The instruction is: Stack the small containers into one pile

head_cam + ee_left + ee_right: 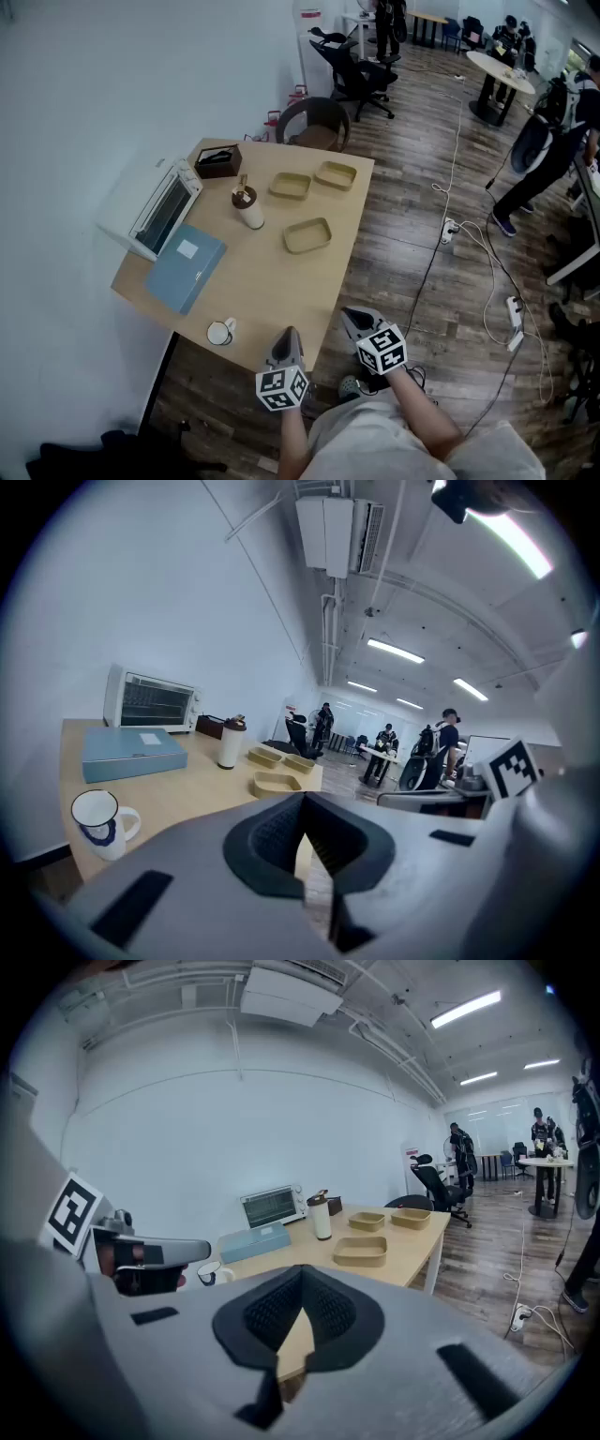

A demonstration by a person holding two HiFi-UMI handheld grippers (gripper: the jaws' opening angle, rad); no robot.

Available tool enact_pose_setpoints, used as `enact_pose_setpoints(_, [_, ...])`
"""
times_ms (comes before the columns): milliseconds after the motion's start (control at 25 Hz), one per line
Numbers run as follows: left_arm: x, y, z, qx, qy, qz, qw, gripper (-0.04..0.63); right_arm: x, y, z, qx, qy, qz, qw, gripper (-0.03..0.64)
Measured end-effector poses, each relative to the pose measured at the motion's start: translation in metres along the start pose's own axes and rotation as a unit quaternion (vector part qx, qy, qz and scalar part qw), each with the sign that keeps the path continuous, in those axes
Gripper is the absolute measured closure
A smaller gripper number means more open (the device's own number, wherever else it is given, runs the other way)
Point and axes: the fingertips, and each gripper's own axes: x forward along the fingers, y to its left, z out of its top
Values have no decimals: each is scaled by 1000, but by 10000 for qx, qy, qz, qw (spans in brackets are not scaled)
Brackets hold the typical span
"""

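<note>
Three shallow tan containers lie apart on the wooden table (pixel 272 281): one nearest me (pixel 307 234), and two farther back, the left one (pixel 290 185) and the right one (pixel 336 174). The left gripper view shows them ahead, the near one (pixel 277 782) in front of the far pair (pixel 263 756) (pixel 299 762). In the right gripper view the near container (pixel 361 1252) sits before the others (pixel 367 1221) (pixel 411 1218). My left gripper (pixel 289 336) (pixel 302 797) hovers shut over the table's front edge, holding nothing. My right gripper (pixel 352 317) (pixel 302 1271) is shut and empty, just off the front right corner.
A white toaster oven (pixel 159 208), a blue flat box (pixel 186 265), a white mug (pixel 221 332), a tumbler (pixel 248 208) and a dark box (pixel 218 160) take up the table's left and back. A chair (pixel 314 122) stands behind it. Cables (pixel 487 281) cross the floor at right, where people stand.
</note>
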Motion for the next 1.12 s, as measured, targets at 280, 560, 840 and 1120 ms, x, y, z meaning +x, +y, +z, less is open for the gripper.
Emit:
enact_pose_setpoints(280, [-10, 11, -1, -12, 8, 34, 10000, 591, 2, 14, -2, -51, -40, 67, 10000, 615])
enact_pose_setpoints(560, [-3, 8, -2, -70, 186, 207, 9996, 589, -3, -9, 4, 157, -159, -103, 9997, 614])
enact_pose_setpoints(840, [29, 6, 5, 46, 288, 492, 9984, 577, 11, -45, 10, 267, -138, 2, 9995, 546])
enact_pose_setpoints(1120, [94, -13, 6, 76, 550, 725, 9958, 520, 35, -111, 26, 293, 44, 190, 9994, 518])
